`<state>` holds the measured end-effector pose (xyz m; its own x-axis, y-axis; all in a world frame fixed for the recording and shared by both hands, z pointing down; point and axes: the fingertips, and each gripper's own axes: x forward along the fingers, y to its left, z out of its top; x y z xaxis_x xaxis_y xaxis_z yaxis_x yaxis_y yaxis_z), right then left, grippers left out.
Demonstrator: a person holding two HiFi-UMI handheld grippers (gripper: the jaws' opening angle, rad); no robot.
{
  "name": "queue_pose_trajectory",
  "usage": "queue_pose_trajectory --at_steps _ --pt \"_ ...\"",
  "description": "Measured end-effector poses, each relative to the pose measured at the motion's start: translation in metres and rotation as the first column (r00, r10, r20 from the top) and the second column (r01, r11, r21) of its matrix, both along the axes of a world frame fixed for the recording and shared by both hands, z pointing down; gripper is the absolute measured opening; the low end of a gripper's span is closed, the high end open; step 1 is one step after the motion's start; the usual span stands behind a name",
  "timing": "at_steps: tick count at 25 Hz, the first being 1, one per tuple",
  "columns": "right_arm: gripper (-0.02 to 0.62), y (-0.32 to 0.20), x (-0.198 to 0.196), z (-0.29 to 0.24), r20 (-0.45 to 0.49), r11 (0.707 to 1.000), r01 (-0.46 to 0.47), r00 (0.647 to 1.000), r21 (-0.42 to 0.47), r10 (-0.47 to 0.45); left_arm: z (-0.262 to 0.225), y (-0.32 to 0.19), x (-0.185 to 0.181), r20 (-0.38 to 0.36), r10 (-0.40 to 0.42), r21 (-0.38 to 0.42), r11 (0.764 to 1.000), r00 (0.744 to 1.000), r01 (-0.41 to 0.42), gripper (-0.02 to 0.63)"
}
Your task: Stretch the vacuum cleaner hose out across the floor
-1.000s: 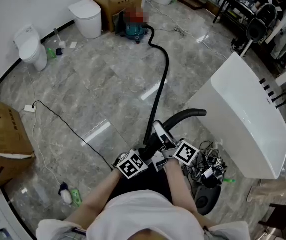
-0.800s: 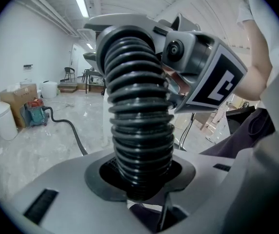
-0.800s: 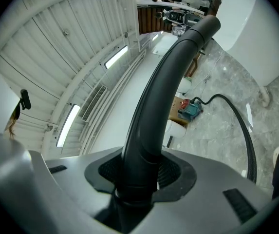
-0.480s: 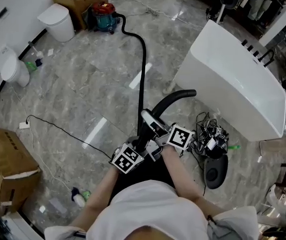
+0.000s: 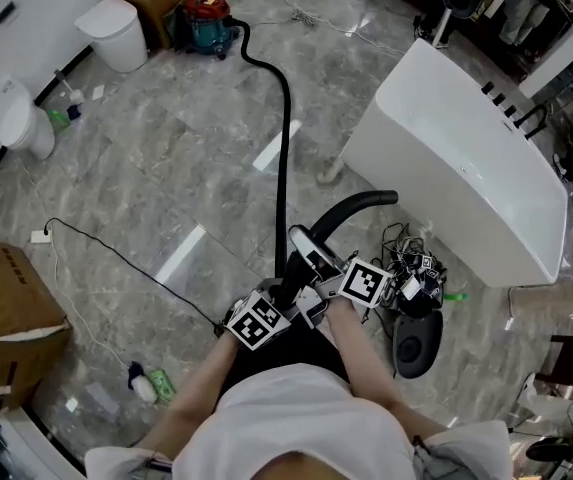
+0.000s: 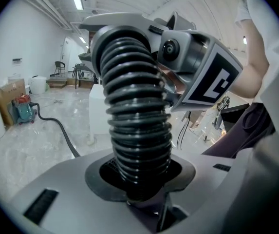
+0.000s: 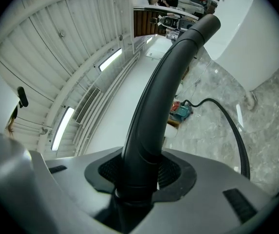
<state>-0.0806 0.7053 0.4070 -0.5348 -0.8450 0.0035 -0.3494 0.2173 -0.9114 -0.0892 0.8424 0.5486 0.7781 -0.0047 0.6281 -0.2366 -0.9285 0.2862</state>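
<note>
Head view: the hose (image 5: 284,148) lies nearly straight over the floor (image 5: 166,168) from the vacuum (image 5: 204,23), far off at top left, down to the left gripper (image 5: 284,303) and right gripper (image 5: 318,286), side by side at the person's front — its long axis runs away from them. Left gripper view: fingers clamped on the ribbed hose. Right gripper view: fingers clamped on the smooth bent tube (image 7: 163,96) just past it, so stretching further likely means backing off along that line. No brand reads — the cubes (image 5: 256,325) show only square markers.
</note>
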Motion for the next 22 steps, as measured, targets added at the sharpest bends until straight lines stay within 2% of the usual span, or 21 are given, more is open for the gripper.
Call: queue_pose_trajectory --at_steps 7,14,18,22 --pt "0.160 0.045 0.021 0.004 -0.011 1.000 -0.005 1.000 -0.010 0.004 0.004 0.049 0.019 -0.002 0.022 -0.011 1.000 1.000 -0.022 0.155" --pt "0.160 0.087 0.039 0.019 0.017 0.999 0.014 1.000 -0.050 -0.013 0.007 0.096 0.035 -0.008 -0.002 -0.033 0.999 1.000 0.002 0.155" --pt "0.160 0.108 0.041 0.033 0.058 0.996 0.013 0.998 -0.088 -0.008 0.013 0.121 0.030 0.004 -0.005 -0.048 0.999 1.000 0.005 0.155" --pt "0.160 0.118 0.029 0.035 0.052 0.997 0.021 0.999 -0.078 -0.017 0.014 0.133 0.019 0.001 0.007 -0.052 0.999 1.000 -0.007 0.155"
